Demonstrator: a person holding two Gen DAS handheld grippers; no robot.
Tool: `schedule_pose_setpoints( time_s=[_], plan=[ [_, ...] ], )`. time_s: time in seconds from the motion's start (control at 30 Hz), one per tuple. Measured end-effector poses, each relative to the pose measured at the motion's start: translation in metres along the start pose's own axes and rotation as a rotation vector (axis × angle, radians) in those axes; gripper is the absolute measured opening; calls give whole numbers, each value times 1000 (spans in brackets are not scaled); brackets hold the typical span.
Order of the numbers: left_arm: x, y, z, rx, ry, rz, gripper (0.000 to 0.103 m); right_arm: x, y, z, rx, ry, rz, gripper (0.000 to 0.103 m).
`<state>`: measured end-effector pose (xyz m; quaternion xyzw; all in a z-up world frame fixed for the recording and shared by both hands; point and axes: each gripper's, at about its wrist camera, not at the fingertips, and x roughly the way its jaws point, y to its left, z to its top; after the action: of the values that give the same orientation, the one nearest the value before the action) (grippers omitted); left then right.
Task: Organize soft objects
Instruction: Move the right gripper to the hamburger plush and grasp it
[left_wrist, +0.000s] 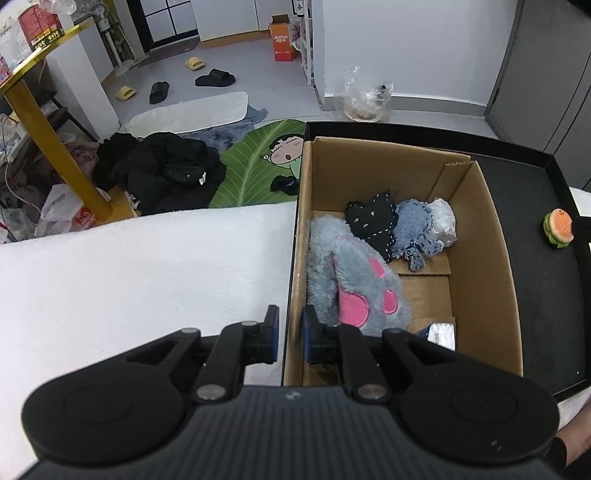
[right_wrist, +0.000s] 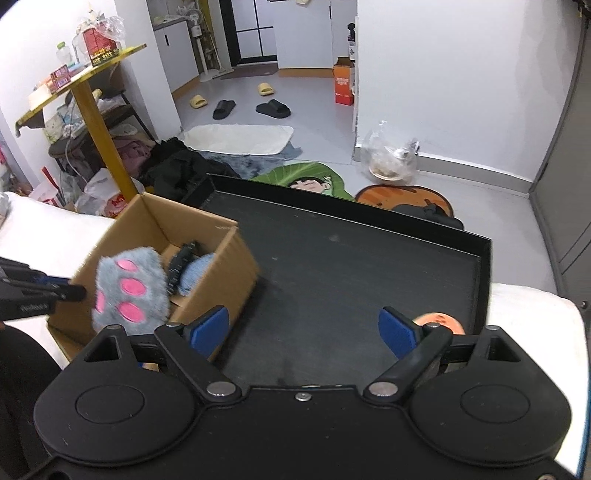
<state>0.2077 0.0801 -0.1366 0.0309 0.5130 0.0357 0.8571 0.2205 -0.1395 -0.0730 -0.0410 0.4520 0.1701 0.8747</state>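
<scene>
Orange burger toy (right_wrist: 439, 322) half hidden behind rt hand-held gripper (right_wrist: 304, 332).

Grey pink-padded plush paw (left_wrist: 354, 284), black patch (left_wrist: 373, 221), denim patch (left_wrist: 413, 229) inside cardboard box (left_wrist: 491, 258); burger toy (left_wrist: 558, 229) apart.

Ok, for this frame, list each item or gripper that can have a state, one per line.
cardboard box: open-topped, on the black tray
grey paw plush: in the box, leaning on its left wall
black star plush: in the box
denim plush: in the box
burger toy: on the tray, outside the box
black tray: mostly bare
left gripper: nearly shut astride the box wall
right gripper: open, holding nothing
</scene>
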Motion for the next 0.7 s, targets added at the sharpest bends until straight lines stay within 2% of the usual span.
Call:
schedule_pose_setpoints(
  time_s=[0.33,0.43,0.5,0.7],
  plan=[
    [-5,-7,0,24,-23,38,19,3,-42,-6,1,24,-40,93],
    [-6,-8,0,31,-27,26,31,9,-52,-9,2,30,-56,93],
    [-7,-8,-1,33,-31,21,46,12,-58,-11,18,27,-61,93],
    [-8,-13,0,50,-42,26,58,30,-76,-17,62,20,-65,93]
  ],
)
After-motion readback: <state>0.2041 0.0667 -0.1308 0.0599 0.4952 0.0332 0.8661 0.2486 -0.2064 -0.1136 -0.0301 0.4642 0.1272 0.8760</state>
